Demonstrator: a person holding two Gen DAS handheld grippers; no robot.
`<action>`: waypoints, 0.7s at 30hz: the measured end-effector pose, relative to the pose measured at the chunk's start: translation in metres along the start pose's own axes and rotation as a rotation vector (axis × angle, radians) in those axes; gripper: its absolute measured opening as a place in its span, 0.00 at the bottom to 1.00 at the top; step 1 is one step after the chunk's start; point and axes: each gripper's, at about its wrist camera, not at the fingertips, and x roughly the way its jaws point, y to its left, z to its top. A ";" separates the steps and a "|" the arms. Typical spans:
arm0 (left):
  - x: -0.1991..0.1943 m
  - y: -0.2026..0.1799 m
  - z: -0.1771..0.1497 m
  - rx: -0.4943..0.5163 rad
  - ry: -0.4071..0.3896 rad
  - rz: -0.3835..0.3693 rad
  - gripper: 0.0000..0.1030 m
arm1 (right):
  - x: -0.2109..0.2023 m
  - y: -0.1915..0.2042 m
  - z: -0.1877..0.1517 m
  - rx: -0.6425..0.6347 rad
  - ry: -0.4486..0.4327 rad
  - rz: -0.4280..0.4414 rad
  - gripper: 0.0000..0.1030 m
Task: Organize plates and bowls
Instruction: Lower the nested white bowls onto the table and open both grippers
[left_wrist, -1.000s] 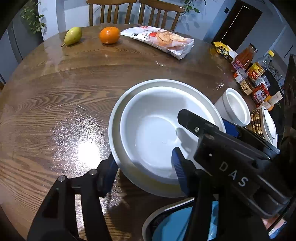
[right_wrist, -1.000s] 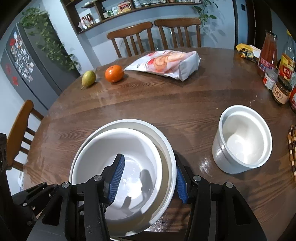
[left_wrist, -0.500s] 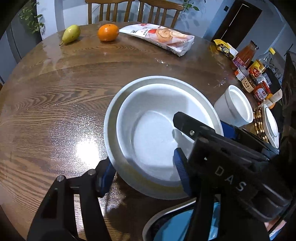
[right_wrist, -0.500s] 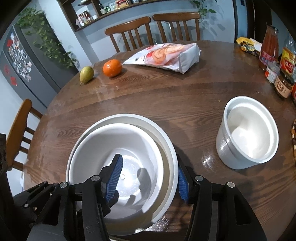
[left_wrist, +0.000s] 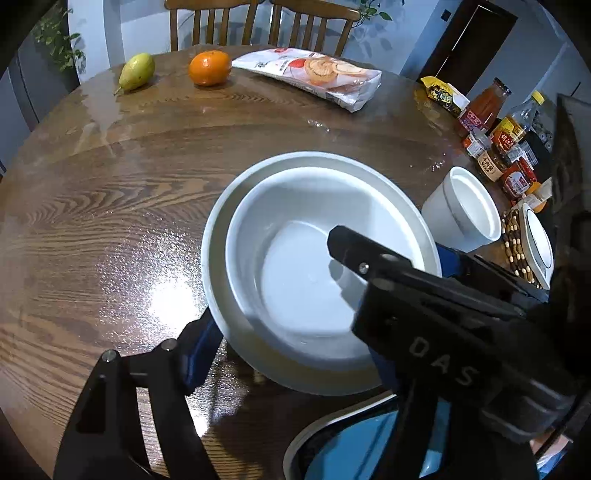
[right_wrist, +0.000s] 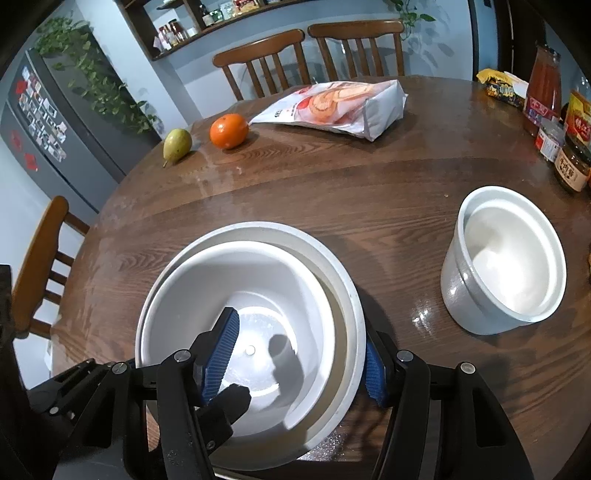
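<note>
Bowls (right_wrist: 251, 332) nested, pot (right_wrist: 506, 258) beside (fruit beyond)

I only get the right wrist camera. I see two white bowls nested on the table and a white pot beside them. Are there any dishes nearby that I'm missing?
Observer: Yes. The left wrist camera shows a blue dish with a white rim, just nearer than the nested white bowls.
Visitor: Anything past the white pot?
Observer: To the right of the white pot, a white dish sits on a beaded mat.
Visitor: And the other gripper?
Observer: The left gripper straddles the bowls' near rim, with one finger outside the bigger bowl. Its jaws have just been opening, with the rim between them.
</note>
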 end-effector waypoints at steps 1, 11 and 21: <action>-0.001 0.000 0.000 0.004 -0.004 0.006 0.71 | 0.001 0.000 0.000 0.001 0.002 0.003 0.61; -0.004 0.003 0.001 -0.005 -0.007 0.012 0.73 | -0.002 -0.003 0.000 0.013 -0.006 0.011 0.62; -0.013 0.004 0.002 0.003 -0.037 0.017 0.77 | -0.009 -0.004 0.002 0.024 -0.035 0.028 0.62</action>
